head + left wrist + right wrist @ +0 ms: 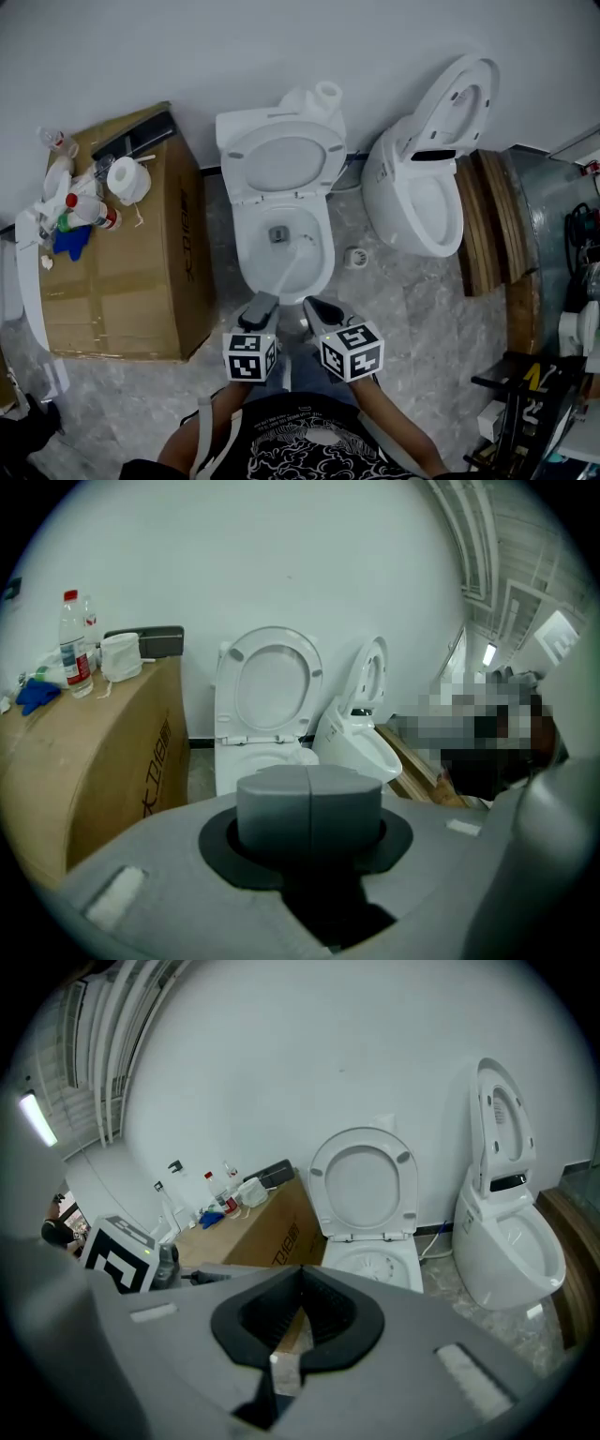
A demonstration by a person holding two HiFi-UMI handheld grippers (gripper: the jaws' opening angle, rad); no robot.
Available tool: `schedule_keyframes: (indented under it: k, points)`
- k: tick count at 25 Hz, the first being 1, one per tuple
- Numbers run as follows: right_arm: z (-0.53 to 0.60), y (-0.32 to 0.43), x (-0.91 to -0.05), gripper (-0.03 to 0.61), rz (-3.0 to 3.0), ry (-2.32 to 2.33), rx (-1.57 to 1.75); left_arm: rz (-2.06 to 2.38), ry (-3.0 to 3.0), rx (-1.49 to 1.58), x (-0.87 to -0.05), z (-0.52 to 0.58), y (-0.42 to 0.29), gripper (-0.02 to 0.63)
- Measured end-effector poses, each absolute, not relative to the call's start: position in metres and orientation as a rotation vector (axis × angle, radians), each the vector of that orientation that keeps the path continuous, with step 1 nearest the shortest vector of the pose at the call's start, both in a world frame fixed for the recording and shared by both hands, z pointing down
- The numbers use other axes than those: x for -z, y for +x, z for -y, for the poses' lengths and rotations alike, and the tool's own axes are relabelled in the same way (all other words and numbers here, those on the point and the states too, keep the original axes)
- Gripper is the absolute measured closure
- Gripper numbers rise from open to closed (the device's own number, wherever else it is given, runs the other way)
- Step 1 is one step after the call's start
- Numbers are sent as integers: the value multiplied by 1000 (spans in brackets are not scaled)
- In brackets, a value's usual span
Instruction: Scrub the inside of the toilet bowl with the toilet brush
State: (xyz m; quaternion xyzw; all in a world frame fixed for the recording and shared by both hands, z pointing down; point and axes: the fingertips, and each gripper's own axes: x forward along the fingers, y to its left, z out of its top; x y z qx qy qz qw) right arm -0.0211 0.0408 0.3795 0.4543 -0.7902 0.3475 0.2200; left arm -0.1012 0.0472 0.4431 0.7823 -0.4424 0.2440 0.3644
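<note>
My left gripper is clenched on nothing, its two jaw blocks pressed seam to seam. My right gripper is closed too, tips meeting; a sliver of brown and white shows in the slit behind them, too small to name. Both hover at the near edge of the bowl, seat and lid raised beyond. Just past my left jaws a thin pale stick slants into the bowl, up and to the right, which I take for the brush. I judge it light and stiff, likely wet and slippery, so I would grip high on the handle near its near end.
</note>
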Motion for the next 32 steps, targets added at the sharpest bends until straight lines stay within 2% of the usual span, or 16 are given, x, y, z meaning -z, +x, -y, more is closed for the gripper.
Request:
schedule_keyframes:
  k: [18, 32]
  points:
    - [19, 9, -472, 580, 2190, 1011, -955, 1177, 1808, -729, -554, 1, -55, 463]
    - [46, 39, -511, 580, 2171, 846, -980, 1154, 1768, -810, -614, 31, -10, 463]
